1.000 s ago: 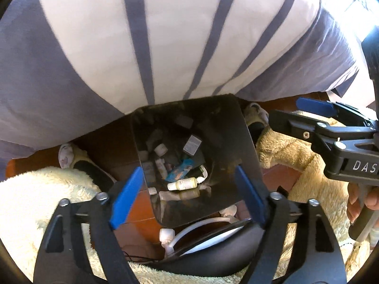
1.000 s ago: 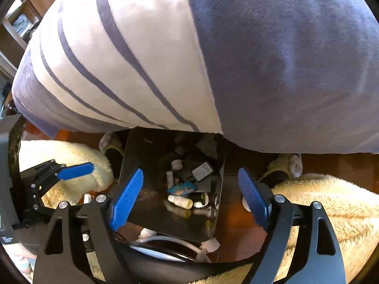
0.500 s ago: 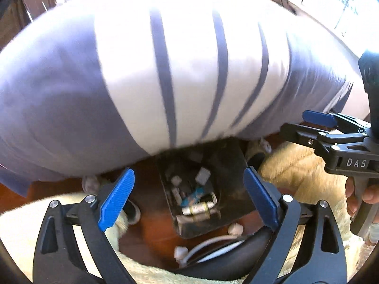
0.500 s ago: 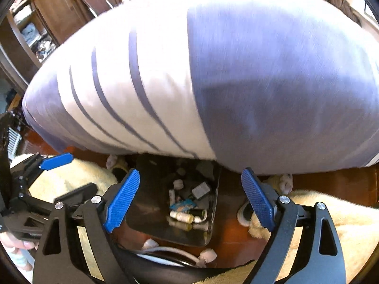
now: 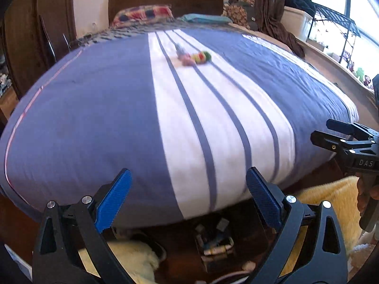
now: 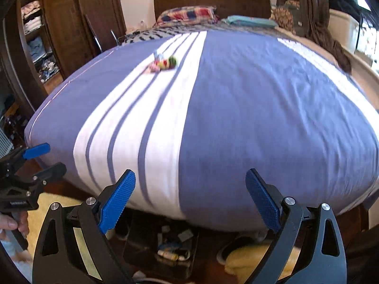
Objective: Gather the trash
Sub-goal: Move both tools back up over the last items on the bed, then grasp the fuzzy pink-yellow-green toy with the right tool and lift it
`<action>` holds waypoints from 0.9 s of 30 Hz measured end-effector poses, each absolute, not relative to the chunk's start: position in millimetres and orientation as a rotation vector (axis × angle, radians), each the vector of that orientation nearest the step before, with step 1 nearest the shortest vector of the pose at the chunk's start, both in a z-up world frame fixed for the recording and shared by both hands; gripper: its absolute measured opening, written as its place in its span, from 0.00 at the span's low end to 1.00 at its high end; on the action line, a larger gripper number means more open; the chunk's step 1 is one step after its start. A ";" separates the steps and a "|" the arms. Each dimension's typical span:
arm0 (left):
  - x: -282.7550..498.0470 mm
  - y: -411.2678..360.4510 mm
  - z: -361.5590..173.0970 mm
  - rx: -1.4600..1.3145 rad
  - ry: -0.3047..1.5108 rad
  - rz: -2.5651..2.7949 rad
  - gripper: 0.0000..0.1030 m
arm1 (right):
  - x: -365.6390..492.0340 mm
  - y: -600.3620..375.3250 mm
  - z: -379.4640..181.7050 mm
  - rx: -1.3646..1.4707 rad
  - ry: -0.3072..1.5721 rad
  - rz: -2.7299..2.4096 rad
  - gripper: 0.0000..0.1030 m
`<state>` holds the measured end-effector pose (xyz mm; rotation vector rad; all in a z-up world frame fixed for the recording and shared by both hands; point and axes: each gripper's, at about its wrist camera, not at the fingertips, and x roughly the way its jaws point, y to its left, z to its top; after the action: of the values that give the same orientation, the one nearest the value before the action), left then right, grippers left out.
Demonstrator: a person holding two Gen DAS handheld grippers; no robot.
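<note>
Trash (image 5: 193,58) far up the bed (image 5: 94,123), a small blurred clump of pink, yellow and green on the white striped band of the blue cover; same clump (image 6: 163,65) in the right wrist view, well apart from both claws. Left claw (image 5: 188,200) spread wide, nothing between its blue pads (image 5: 113,201), hanging over the foot of the bed. Right claw (image 6: 190,200) likewise wide apart and empty. Dark bin (image 5: 214,241) on the floor just below the bed's edge, between the fingers of each claw, holding small bottles and scraps; also seen lower centre in the right wrist view (image 6: 175,243).

Only in the left wrist view: right claw from the side at the right edge, lettered "DAS", a hand (image 5: 364,196) on its handle; window and dark rack (image 5: 336,21) at upper right. Only in the right wrist view: left claw from the side at the left edge, one blue pad raised, thumb below; open wardrobe shelves (image 6: 35,30) with folded clothes at far left. In both: wooden headboard (image 5: 165,0), patterned pillow (image 5: 142,15), pale fluffy rug (image 5: 132,258) on the floor by the bin.
</note>
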<state>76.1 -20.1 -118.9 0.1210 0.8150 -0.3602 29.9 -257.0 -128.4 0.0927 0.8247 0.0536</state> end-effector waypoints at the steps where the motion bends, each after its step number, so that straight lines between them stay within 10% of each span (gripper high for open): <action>1: 80.1 -20.7 -115.8 0.123 0.808 -0.357 0.90 | 33.8 -256.9 -124.2 0.086 0.818 0.052 0.92; 27: 246.1 -19.8 -118.7 0.138 0.868 -0.281 0.92 | 219.6 -228.4 -114.2 0.062 0.841 0.105 0.92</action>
<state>246.1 -19.8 -118.7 0.1378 0.8679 -0.2806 219.6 -228.4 -114.2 0.0622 0.8414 0.1049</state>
